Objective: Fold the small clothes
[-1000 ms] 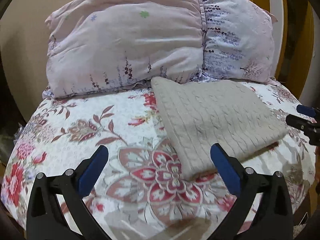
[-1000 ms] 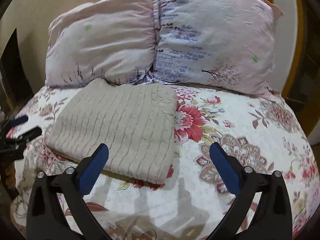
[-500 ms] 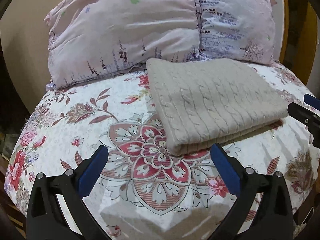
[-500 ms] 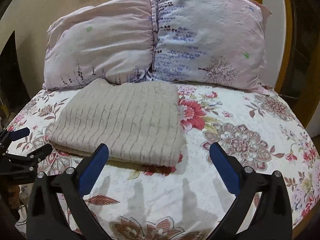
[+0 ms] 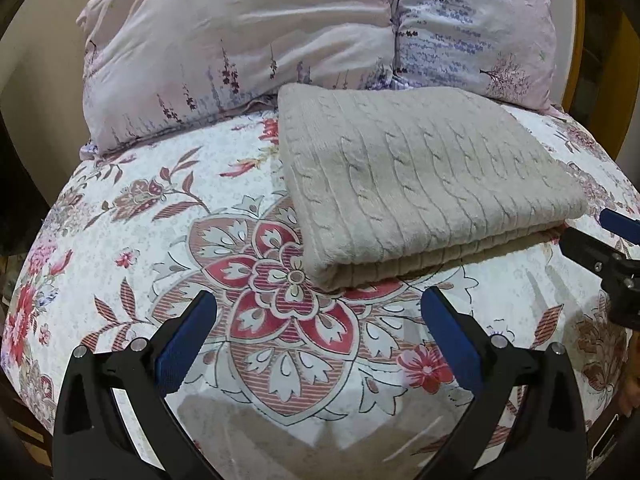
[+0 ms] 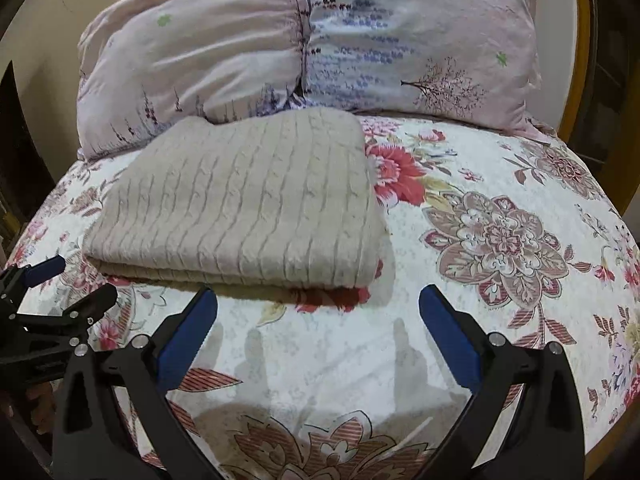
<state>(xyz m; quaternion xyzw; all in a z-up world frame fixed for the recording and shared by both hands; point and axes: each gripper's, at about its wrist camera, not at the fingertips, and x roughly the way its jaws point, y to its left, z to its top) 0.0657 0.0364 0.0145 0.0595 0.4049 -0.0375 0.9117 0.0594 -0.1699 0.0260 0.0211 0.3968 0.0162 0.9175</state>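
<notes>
A beige cable-knit garment [image 5: 420, 176] lies folded into a flat rectangle on the floral bedspread [image 5: 132, 240], its far edge against the pillows. It also shows in the right wrist view [image 6: 248, 204]. My left gripper [image 5: 318, 308] is open and empty, just in front of the garment's near left corner. My right gripper [image 6: 318, 308] is open and empty, in front of the garment's near right corner. Each gripper shows at the edge of the other's view: the right one [image 5: 600, 236], the left one [image 6: 64, 280].
Two pale pink pillows [image 5: 240, 48] [image 5: 476, 28] lean against the wall behind the garment. The floral bedspread [image 6: 500, 240] stretches to the right of the garment. A yellow wooden frame [image 6: 580, 40] stands at the far right.
Both grippers have dropped lower and moved closer to the folded garment's near edge. The garment has not moved.
</notes>
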